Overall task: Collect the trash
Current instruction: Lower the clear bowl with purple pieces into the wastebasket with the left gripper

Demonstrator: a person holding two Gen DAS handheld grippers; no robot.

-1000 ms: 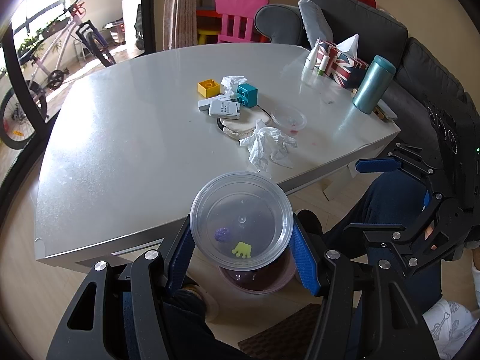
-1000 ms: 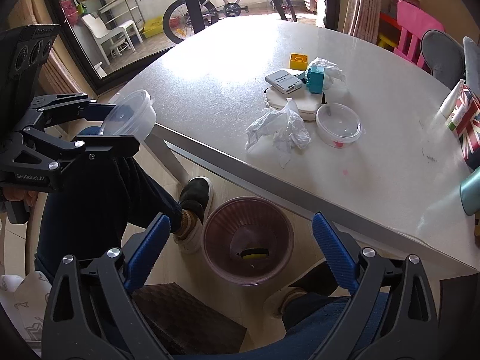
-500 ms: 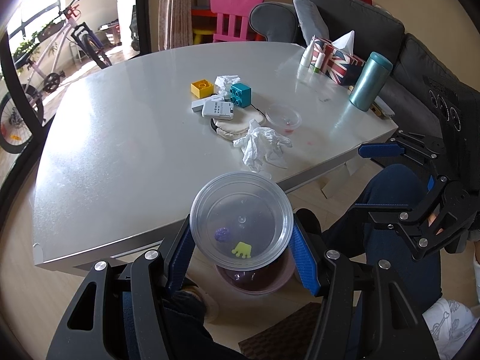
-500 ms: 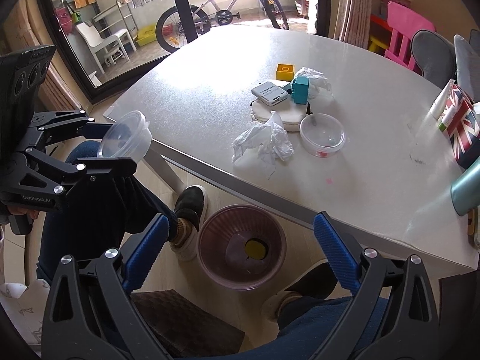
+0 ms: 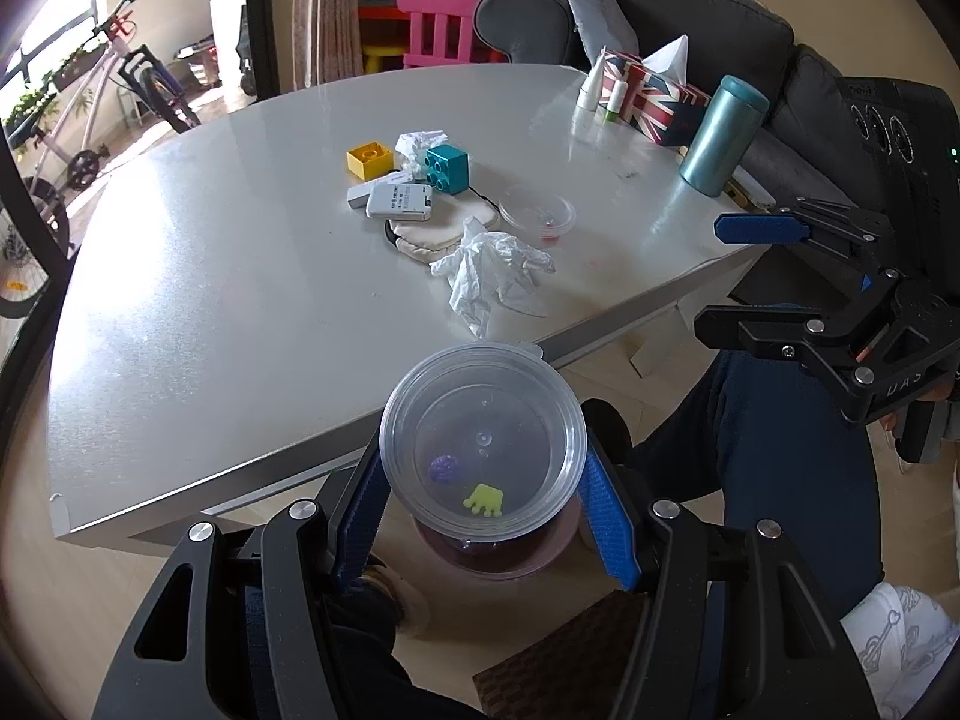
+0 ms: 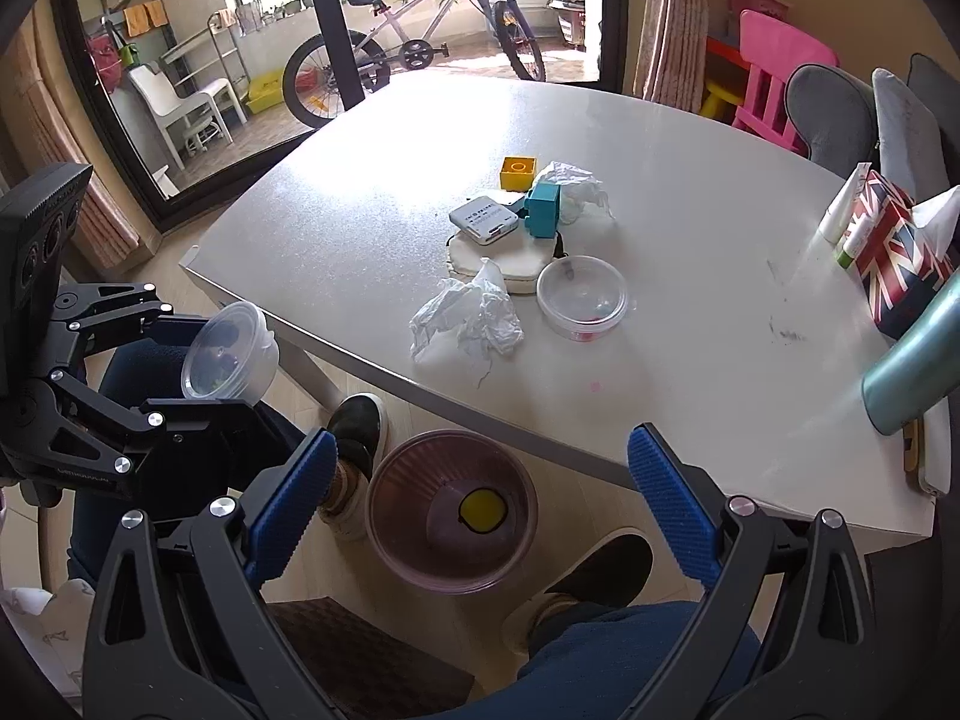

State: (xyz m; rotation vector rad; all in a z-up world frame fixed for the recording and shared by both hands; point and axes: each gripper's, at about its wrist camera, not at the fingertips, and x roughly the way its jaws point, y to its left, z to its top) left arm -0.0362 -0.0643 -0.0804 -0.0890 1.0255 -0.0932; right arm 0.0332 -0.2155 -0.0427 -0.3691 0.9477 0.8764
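Note:
My left gripper (image 5: 483, 519) is shut on a clear plastic tub (image 5: 483, 441) with small purple and yellow bits stuck inside. It holds the tub off the table's near edge, above a pink waste bin (image 6: 451, 511) on the floor; the tub also shows in the right wrist view (image 6: 231, 351). My right gripper (image 6: 480, 507) is open and empty above the bin. A crumpled white tissue (image 6: 468, 315) lies near the table edge, beside a clear lid (image 6: 581, 297). A second crumpled tissue (image 6: 573, 186) lies behind a teal block (image 6: 543, 211).
The white table (image 6: 690, 312) also holds a yellow block (image 6: 517, 173), a white device (image 6: 483, 219) on a round pad, a Union Jack tissue box (image 6: 897, 252) and a teal flask (image 5: 723, 135). My legs and shoes flank the bin. A sofa stands behind.
Both grippers have pulled back slightly from the table, so it looks smaller. The left gripper still holds the tub. The yellow item in the bin has settled flat.

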